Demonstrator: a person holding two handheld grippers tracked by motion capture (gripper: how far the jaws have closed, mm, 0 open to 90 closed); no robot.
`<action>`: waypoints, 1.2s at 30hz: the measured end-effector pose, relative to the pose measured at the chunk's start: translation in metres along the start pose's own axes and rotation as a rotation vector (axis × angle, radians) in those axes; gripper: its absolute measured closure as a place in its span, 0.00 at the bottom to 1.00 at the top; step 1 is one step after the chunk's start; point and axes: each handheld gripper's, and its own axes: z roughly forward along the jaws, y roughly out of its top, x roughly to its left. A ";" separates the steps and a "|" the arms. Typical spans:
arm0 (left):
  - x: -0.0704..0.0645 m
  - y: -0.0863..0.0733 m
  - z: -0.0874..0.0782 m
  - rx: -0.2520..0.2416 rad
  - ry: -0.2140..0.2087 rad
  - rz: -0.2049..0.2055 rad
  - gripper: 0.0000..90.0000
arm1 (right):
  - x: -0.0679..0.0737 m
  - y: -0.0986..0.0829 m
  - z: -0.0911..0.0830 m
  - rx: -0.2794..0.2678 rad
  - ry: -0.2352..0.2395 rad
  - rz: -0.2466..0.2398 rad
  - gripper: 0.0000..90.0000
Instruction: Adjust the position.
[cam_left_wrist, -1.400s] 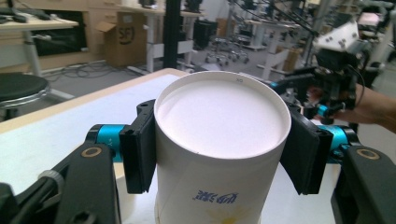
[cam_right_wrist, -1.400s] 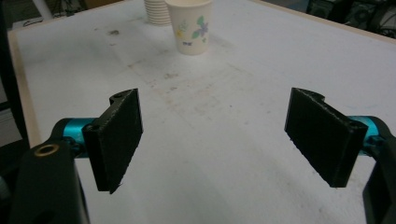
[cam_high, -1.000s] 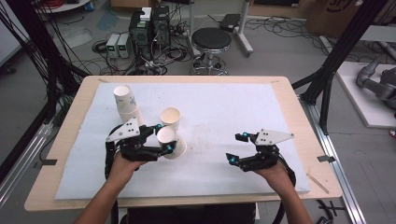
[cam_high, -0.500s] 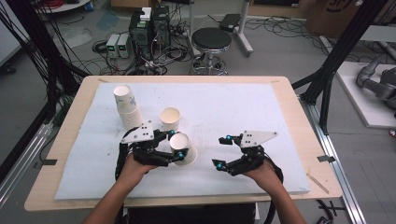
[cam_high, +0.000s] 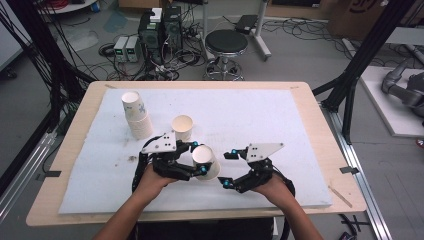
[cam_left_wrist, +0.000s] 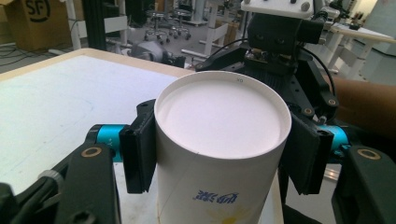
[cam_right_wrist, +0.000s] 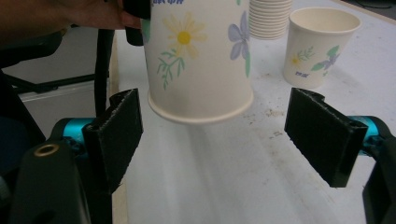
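Covering most of the desk (cam_high: 320, 125) is a white foam sheet (cam_high: 260, 120), marked with faint scuffs and small dark specks near its front left area. The desk has a light wooden rim that shows on all four sides of the sheet.

The left claw (cam_high: 200, 159) pinches a paper cup (cam_high: 206, 161) between its two black pads; the left gripper view shows a pad pressed on each side of the cup wall just below the flat end that faces the camera. The cup is printed with flowers, is held clear of the sheet, and lies tilted, near the front centre of the desk. The right claw (cam_high: 226, 169) stands spread, its pads well apart, just beside the held cup; in the right gripper view the cup's rim sits between the two pads without touching either.

A second paper cup (cam_high: 182, 127) stands upright on the sheet behind the left claw. A stack of cups (cam_high: 136, 114) stands to its left, leaning slightly.

Beyond the desk, the grey floor carries a round black stool (cam_high: 226, 47), computer cases (cam_high: 160, 27) and loose black cables (cam_high: 115, 50). Black frame posts (cam_high: 365, 55) stand at both sides.
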 end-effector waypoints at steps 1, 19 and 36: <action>0.000 0.000 0.001 0.002 -0.009 -0.001 0.40 | 0.001 0.001 0.002 0.002 0.006 0.002 0.22; -0.003 -0.001 0.018 0.009 -0.071 0.000 0.40 | -0.001 0.002 0.013 -0.013 0.070 -0.001 0.23; -0.004 -0.002 0.018 -0.013 -0.093 -0.025 0.33 | -0.001 0.001 0.014 -0.005 0.124 -0.002 0.38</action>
